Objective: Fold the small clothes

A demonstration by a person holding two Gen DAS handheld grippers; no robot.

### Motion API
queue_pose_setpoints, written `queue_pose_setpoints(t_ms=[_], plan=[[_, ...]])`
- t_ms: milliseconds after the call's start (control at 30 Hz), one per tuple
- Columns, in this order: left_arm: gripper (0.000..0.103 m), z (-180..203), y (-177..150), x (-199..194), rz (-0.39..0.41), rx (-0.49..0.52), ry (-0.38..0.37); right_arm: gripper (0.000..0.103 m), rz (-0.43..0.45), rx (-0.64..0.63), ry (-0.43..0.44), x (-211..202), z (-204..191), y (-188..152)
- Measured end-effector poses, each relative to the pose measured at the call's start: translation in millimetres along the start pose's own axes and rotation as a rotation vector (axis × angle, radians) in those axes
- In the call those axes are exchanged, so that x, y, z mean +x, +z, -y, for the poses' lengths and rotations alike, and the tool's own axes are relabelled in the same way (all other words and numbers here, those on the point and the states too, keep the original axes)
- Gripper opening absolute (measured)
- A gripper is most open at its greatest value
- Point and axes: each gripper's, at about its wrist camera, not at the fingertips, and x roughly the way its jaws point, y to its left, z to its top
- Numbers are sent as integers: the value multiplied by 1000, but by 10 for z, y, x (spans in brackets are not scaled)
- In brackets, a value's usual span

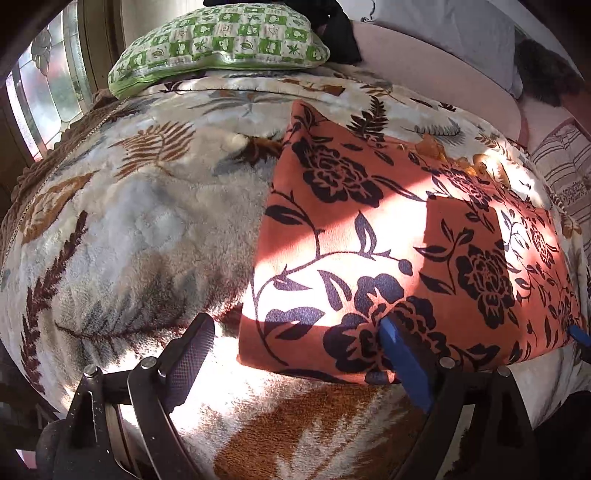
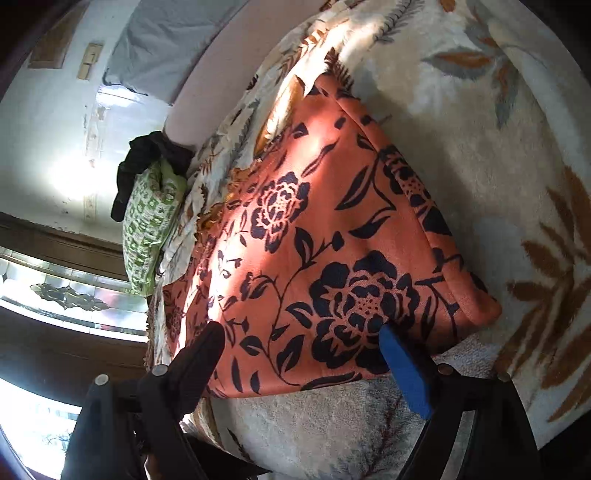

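An orange garment with a black flower print lies folded flat on a fleecy leaf-patterned blanket. My left gripper is open at the garment's near left corner, its blue finger on the near edge and its black finger on the blanket beside it. The right gripper's blue tip shows at the garment's near right corner. In the right wrist view the garment fills the middle. My right gripper is open, its jaws straddling the near edge.
A green and white checked pillow lies at the far end of the bed, with a dark cloth beside it. A window is at the left. Striped fabric lies at the right edge.
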Motion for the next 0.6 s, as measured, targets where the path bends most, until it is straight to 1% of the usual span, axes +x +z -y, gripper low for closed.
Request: queue_pose_setpoints(t_ms=[67, 133, 167, 200, 233, 267, 300, 333, 433, 467, 500, 567, 600], plan=[[92, 23, 94, -134, 62, 4, 17, 88, 21, -41, 6, -84, -114, 0], [92, 27, 169, -203, 103, -18, 4, 88, 24, -88, 20, -70, -186, 11], [92, 36, 193, -176, 95, -26, -2, 89, 12, -101, 27, -3, -158, 18], [92, 50, 201, -100, 62, -24, -14, 89, -19, -76, 2, 100, -64, 23], [92, 68, 200, 15, 8, -17, -19, 89, -58, -17, -42, 198, 55, 14], [92, 80, 181, 121, -42, -12, -1, 89, -33, -3, -12, 166, 81, 13], [92, 79, 159, 183, -67, -9, 14, 89, -24, -4, -6, 115, 32, 37], [92, 73, 142, 179, -57, -12, 12, 89, -27, -19, -9, 78, -49, 74], [92, 53, 152, 30, 33, -15, 12, 89, 4, -117, 11, -37, -401, 230], [92, 46, 161, 20, 50, -10, 5, 89, 2, -143, 24, -28, -516, 304], [92, 36, 165, 54, 45, -4, -1, 89, -5, -154, 38, 12, -616, 395], [93, -9, 136, 236, -28, -5, 2, 89, -29, -150, 54, 186, -733, 615], [93, -49, 110, 269, -22, -25, -21, 89, -44, -134, 53, 306, -740, 736]])
